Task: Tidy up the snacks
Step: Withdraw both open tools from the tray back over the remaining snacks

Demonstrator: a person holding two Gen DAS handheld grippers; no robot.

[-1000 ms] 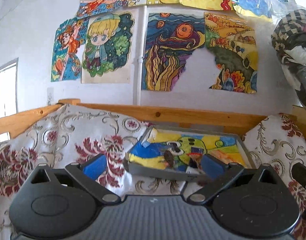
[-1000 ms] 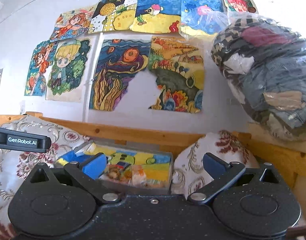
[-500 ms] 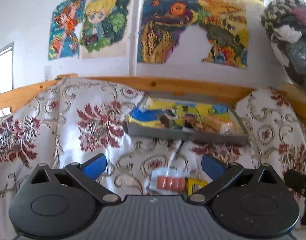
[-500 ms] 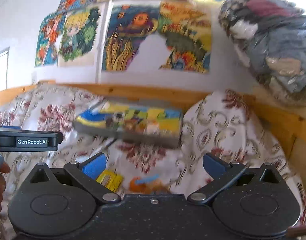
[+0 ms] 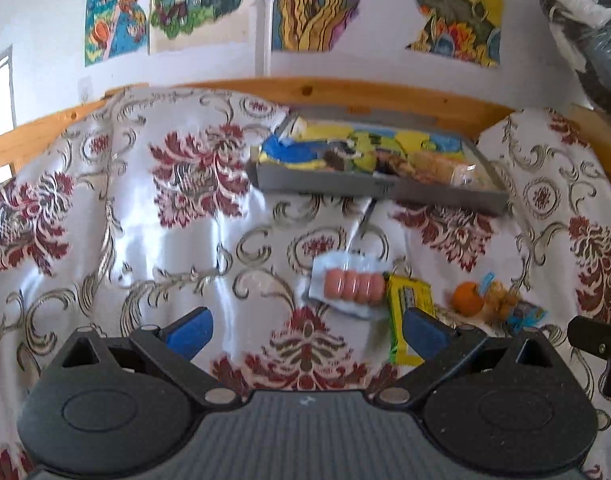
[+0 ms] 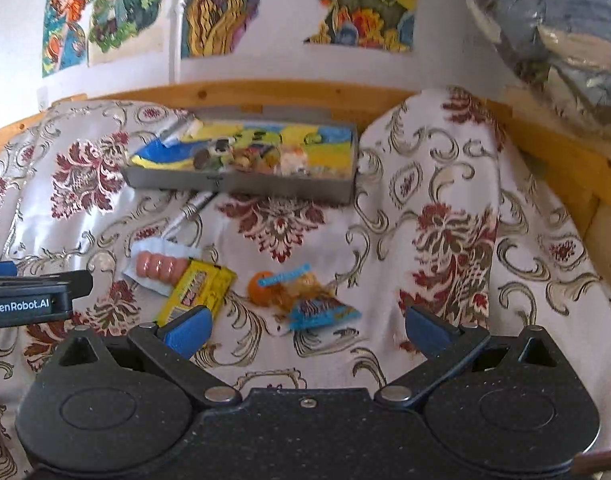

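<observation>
- One grey tray [image 6: 241, 188] holding several snacks, uncountable.
- Three loose packets: sausages [image 6: 157, 266], yellow bar [image 6: 197, 290], blue-edged bag [image 6: 305, 300].
- Left gripper [image 5: 305, 326] and right gripper [image 6: 305, 326]: fingers spread, empty.

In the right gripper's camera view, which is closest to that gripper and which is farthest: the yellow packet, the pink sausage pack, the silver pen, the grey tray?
Nearest the right gripper first:
1. Yellow packet, by its left fingertip.
2. Pink sausage pack, just beyond, further left.
3. Silver pen, farther up the cloth.
4. Grey tray, farthest, by the wooden rail.
</observation>
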